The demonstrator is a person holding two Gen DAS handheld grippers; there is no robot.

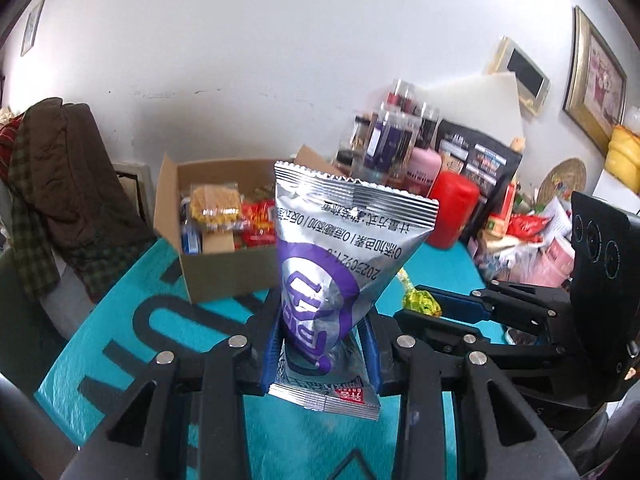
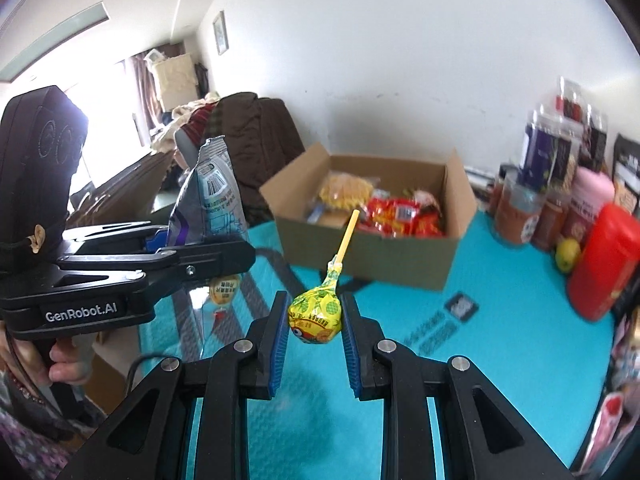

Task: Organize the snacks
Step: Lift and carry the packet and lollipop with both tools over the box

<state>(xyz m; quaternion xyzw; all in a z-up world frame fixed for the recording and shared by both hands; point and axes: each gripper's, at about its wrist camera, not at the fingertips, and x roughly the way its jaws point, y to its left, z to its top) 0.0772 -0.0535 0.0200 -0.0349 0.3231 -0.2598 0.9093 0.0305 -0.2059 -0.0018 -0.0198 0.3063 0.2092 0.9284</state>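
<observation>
My left gripper (image 1: pixel 322 328) is shut on a silver and purple snack pouch (image 1: pixel 336 264), which stands up between the blue pads above the teal table cover (image 1: pixel 120 320). The same pouch (image 2: pixel 208 196) shows at the left of the right wrist view. My right gripper (image 2: pixel 314 320) is shut on a yellow wrapped lollipop (image 2: pixel 316 312), its pale stick pointing up and away. The lollipop (image 1: pixel 420 300) also peeks out in the left wrist view. An open cardboard box (image 1: pixel 224 268) with several snack packs in it stands beyond both grippers, also seen as the box (image 2: pixel 372 256).
Clear jars (image 2: pixel 548 160), a pink canister (image 2: pixel 588 204), a red container (image 2: pixel 604 264) and a yellow-green fruit (image 2: pixel 568 254) crowd the right side. A brown coat (image 1: pixel 68 184) hangs over a chair at the left. A hand (image 2: pixel 64 364) holds the left gripper's handle.
</observation>
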